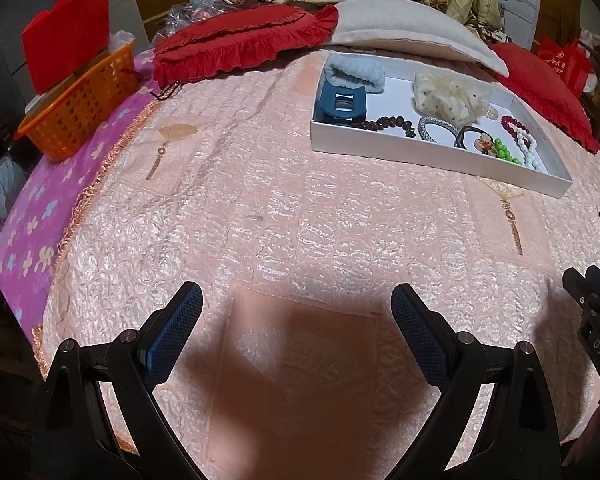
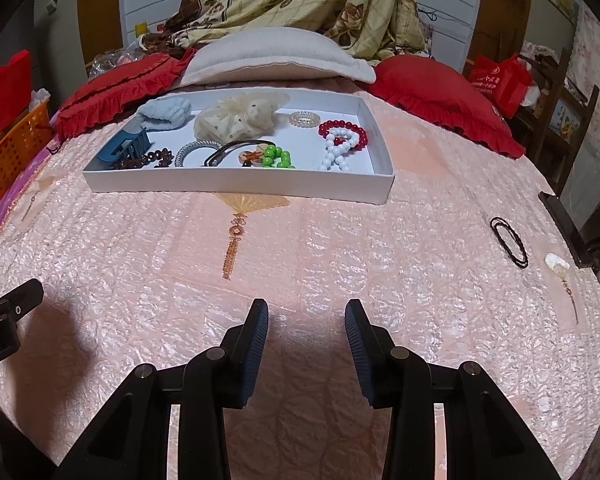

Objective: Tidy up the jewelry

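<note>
Jewelry sits mostly in the white tray on the pink quilted bedspread, ahead of both tools. One black hair tie lies loose on the bedspread, well apart from the tray, off to the right. We'd guess that's the piece left to collect.

Left gripper hovers with jaws spread wide, nothing between them. Right gripper has its jaws partly apart, also empty, above bare bedspread.

Risks as we judge them: the hair tie is thin and flat on soft, puckered fabric, so the pads could pinch quilt along with it, or slide over it. It's also near the bed edge; a nudge could push it off. Dropping it into the tray carelessly could tangle it with the beads.

Tray contents: red bead bracelet overlapping a white bead strand, green beads, dark brown beads, silver bangle, blue claw clip, cream scrunchie, pale blue fuzzy band, small clear coil tie.
</note>
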`<state>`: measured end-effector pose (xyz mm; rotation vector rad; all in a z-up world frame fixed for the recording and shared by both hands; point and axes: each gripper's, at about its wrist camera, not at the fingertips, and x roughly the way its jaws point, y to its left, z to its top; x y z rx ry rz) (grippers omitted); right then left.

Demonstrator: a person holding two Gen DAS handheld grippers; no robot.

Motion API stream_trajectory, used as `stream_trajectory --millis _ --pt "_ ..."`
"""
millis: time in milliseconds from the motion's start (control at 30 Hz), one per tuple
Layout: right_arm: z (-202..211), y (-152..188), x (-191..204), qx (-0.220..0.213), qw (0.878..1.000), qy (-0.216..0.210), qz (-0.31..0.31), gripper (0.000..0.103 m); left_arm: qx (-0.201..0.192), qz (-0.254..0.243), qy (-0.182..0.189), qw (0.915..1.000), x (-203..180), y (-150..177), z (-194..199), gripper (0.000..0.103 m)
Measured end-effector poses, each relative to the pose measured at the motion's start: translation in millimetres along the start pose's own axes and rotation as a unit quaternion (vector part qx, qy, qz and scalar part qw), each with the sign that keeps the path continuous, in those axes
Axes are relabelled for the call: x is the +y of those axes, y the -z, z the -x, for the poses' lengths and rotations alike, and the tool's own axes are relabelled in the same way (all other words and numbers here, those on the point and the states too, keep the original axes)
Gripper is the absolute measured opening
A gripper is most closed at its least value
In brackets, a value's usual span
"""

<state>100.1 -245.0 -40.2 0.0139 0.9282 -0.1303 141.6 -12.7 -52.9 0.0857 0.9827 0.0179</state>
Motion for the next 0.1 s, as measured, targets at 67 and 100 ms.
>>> stream_trajectory --millis 67,100 --pt "-1.1 0.0 -2.0 0.002 1.0 -0.001 -0.003 0.038 -0.003 -0.002 -0.003 1.0 -0.7 -1.1 -0.5 0.095" --pt "-2.0 -0.1 -3.2 0.003 1.0 -0.001 -0.005 0.038 -0.005 -0.001 -0.004 1.0 -0.7 -1.9 -1.0 0.095"
